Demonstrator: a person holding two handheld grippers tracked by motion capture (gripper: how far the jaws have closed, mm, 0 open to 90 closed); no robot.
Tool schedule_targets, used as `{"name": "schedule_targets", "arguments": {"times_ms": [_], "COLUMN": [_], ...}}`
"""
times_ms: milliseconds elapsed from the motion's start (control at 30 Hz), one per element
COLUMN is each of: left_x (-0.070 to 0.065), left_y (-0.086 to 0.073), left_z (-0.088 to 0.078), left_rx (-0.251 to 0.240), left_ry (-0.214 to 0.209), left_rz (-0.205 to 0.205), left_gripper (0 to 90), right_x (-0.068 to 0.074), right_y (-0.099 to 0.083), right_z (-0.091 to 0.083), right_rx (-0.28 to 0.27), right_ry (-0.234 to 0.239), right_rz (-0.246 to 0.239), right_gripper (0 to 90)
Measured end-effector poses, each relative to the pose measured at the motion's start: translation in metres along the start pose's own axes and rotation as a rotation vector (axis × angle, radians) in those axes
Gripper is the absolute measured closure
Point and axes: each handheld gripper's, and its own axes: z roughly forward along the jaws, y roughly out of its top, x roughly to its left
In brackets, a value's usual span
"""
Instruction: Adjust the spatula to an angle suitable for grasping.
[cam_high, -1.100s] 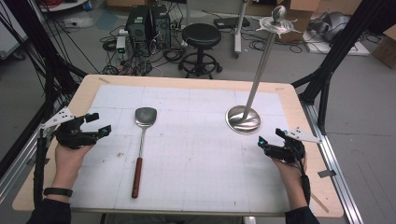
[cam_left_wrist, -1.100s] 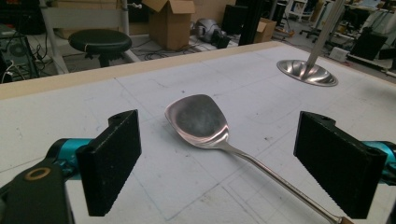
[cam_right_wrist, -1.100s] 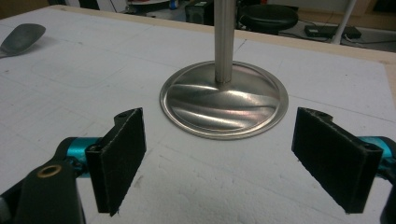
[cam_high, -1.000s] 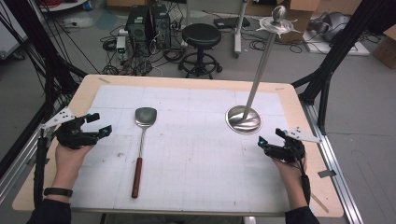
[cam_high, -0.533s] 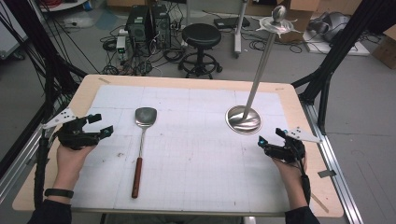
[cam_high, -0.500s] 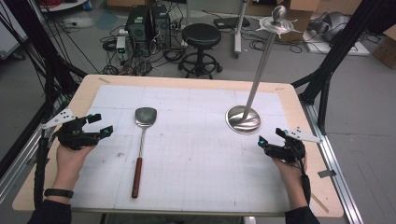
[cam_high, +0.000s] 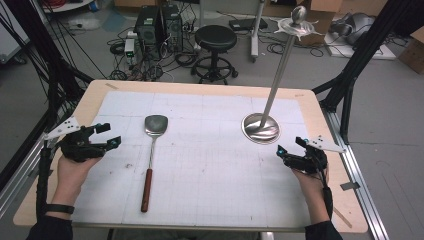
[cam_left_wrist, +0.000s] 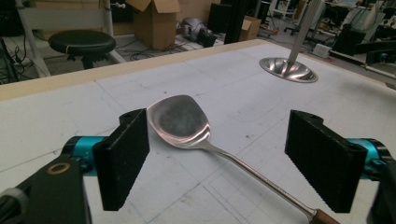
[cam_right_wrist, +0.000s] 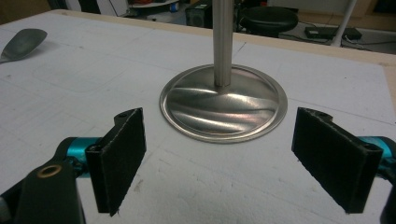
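A metal spatula (cam_high: 150, 165) with a wooden handle lies on the white mat (cam_high: 215, 170), head away from me; its head (cam_left_wrist: 180, 119) lies on the mat ahead of my left gripper's jaws. A steel stand (cam_high: 260, 128) with a round base and tall pole rises at the right; its base (cam_right_wrist: 223, 105) sits just ahead of my right gripper. My left gripper (cam_high: 109, 134) rests at the table's left, left of the spatula; its jaws have just been closing a little, and it is open with nothing between them (cam_left_wrist: 222, 154). My right gripper (cam_high: 290, 145) (cam_right_wrist: 229, 163) is open and empty.
The wooden table's edge (cam_high: 200, 87) frames the mat. Beyond it stand a black stool (cam_high: 214, 37), computer cases (cam_high: 157, 20) and floor cables. Black frame struts rise at both sides of the table.
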Motion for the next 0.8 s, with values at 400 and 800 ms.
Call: {"name": "schedule_targets", "arguments": {"times_ms": [400,800], "left_x": [-0.034,-0.055], "left_y": [0.001,-0.014], "left_z": [0.004,0.011], "left_rx": [0.16,0.314], "left_ry": [-0.175,-0.345], "left_rz": [0.154,0.23], "left_gripper": [49.1,76.7], "right_x": [0.0,0.001], "right_y": [0.0,0.0], "right_z": [-0.001,0.0], "right_rx": [0.0,0.006], "right_ry": [-0.001,0.0], "right_rz": [-0.004,-0.003], "right_gripper": [16.8,16.8]}}
